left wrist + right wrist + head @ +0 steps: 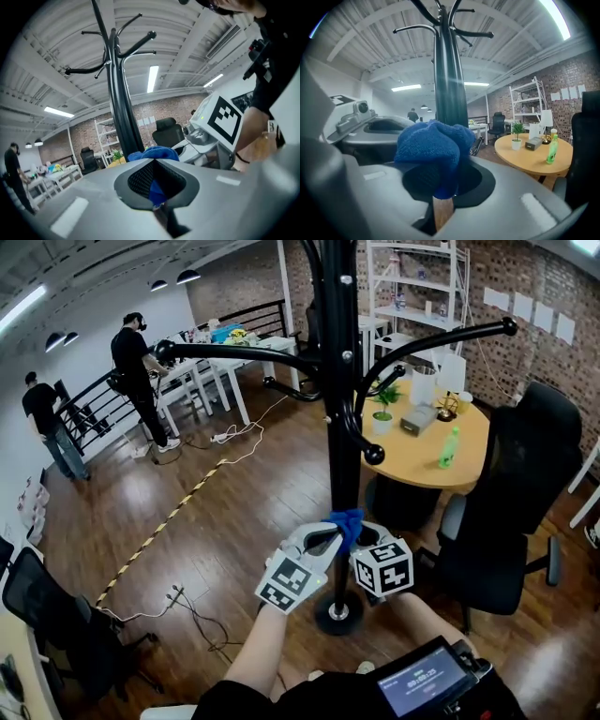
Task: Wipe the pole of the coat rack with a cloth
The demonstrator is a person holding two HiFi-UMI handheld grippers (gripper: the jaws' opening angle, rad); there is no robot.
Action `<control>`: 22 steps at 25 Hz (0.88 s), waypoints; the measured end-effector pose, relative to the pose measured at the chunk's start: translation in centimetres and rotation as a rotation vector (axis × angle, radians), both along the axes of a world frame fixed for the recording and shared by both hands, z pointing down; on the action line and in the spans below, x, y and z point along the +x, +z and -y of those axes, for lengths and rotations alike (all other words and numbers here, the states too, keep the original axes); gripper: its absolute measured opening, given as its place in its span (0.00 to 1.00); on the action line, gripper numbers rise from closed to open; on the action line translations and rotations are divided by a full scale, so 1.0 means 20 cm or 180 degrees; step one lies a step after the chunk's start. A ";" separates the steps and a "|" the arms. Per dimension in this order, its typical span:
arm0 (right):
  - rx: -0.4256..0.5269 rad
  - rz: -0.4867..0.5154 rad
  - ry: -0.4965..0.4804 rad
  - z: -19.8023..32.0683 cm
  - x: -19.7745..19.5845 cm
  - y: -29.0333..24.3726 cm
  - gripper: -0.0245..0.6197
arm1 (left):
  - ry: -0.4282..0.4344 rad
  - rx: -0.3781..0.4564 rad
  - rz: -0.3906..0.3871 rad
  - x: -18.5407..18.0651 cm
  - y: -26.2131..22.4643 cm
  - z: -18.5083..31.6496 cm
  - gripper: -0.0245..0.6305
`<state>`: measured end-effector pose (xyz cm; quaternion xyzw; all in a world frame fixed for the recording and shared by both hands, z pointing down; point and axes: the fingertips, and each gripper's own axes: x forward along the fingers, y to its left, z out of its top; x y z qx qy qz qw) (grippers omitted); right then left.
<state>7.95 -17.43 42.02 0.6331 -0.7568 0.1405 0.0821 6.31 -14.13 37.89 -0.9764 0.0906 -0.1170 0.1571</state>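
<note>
left claw (330,538): I've got it clamped on the blue cloth (348,524) | right claw (364,538): pinching the same cloth, all bunched up | cloth: low on the coat rack pole (343,427), on my side of it, above the pole's round base (337,613) | claws: one either side of the pole

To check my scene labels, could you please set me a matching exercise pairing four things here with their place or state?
Things: 1 blue cloth; 2 pole; 3 green bottle; 4 office chair.
Places: A on the round table; B pinched between jaws; C beside the round table; D upright on the floor.
Pairs: 1-B; 2-D; 3-A; 4-C.
</note>
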 end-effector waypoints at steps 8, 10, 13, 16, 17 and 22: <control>-0.0001 -0.0036 -0.0059 0.00 -0.01 0.00 0.12 | 0.0076 0.0045 -0.0103 0.03 -0.04 -0.03 0.04; 0.0242 -0.0122 -0.0071 -0.01 0.01 -0.17 0.12 | 0.0104 0.0019 -0.0395 0.02 -0.18 -0.04 0.04; 0.0630 -0.0179 -0.0082 -0.01 0.02 -0.46 0.12 | 0.0170 0.0161 -0.0712 0.01 -0.44 -0.06 0.04; 0.0926 -0.0185 -0.0123 -0.01 0.02 -0.72 0.12 | 0.0201 0.0378 -0.0932 0.00 -0.69 -0.07 0.04; 0.1021 -0.0204 -0.0135 -0.01 0.02 -0.80 0.12 | 0.0203 0.0463 -0.0979 0.00 -0.76 -0.08 0.04; 0.1423 -0.0358 -0.0167 -0.02 0.02 -1.16 0.12 | 0.0202 0.0828 -0.1218 -0.04 -1.05 -0.09 0.04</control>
